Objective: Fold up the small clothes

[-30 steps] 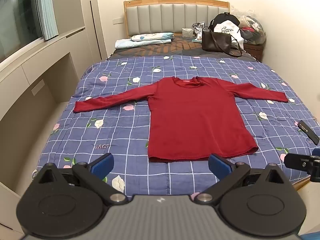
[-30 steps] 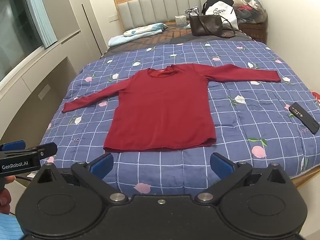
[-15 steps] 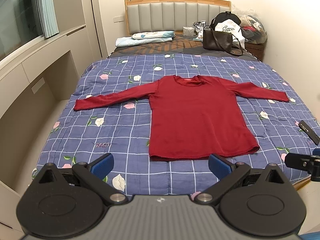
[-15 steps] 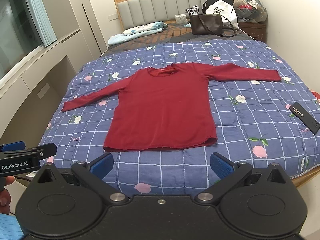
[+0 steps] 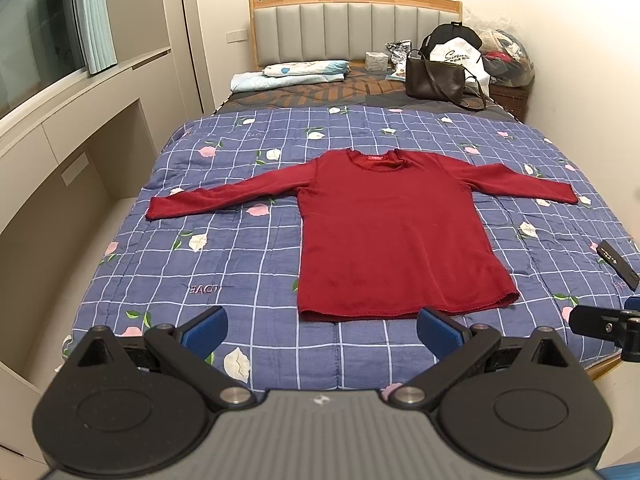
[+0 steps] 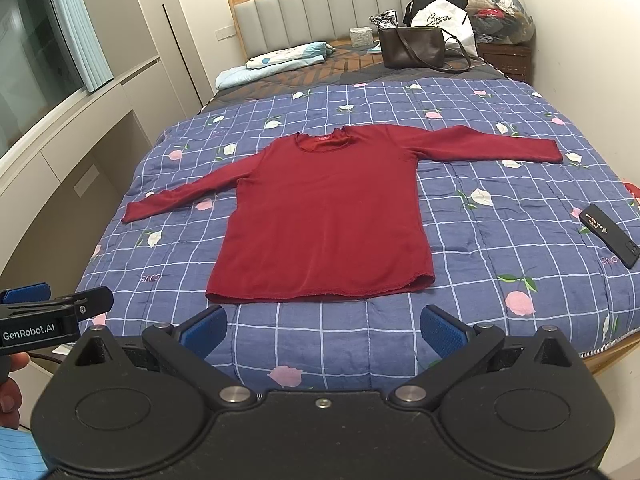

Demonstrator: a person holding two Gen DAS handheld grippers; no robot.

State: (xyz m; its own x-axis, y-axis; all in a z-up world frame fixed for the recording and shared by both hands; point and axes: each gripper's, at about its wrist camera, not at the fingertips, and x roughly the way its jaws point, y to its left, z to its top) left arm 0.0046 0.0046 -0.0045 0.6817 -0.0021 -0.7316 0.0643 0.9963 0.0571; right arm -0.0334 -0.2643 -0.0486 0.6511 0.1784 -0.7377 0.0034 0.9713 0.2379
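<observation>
A dark red long-sleeved top [image 5: 388,232] [image 6: 324,216] lies flat on the blue checked quilt [image 5: 240,264] [image 6: 500,240], face up, both sleeves spread out sideways, hem toward me. My left gripper [image 5: 322,328] hangs open over the bed's foot, just short of the hem, nothing between its blue pads. My right gripper [image 6: 324,330] is likewise open and empty, a little short of the hem. Each gripper shows at the edge of the other's view.
A black phone [image 6: 610,236] [image 5: 616,264] lies on the quilt at the right edge. Near the headboard sit a brown handbag [image 5: 436,80], a folded light blue blanket [image 5: 288,76] and bags [image 6: 504,20]. A built-in ledge [image 5: 60,128] runs along the left wall.
Both grippers stay open and almost still; the left view has drifted slightly, so the top sits a touch lower and more central in it.
</observation>
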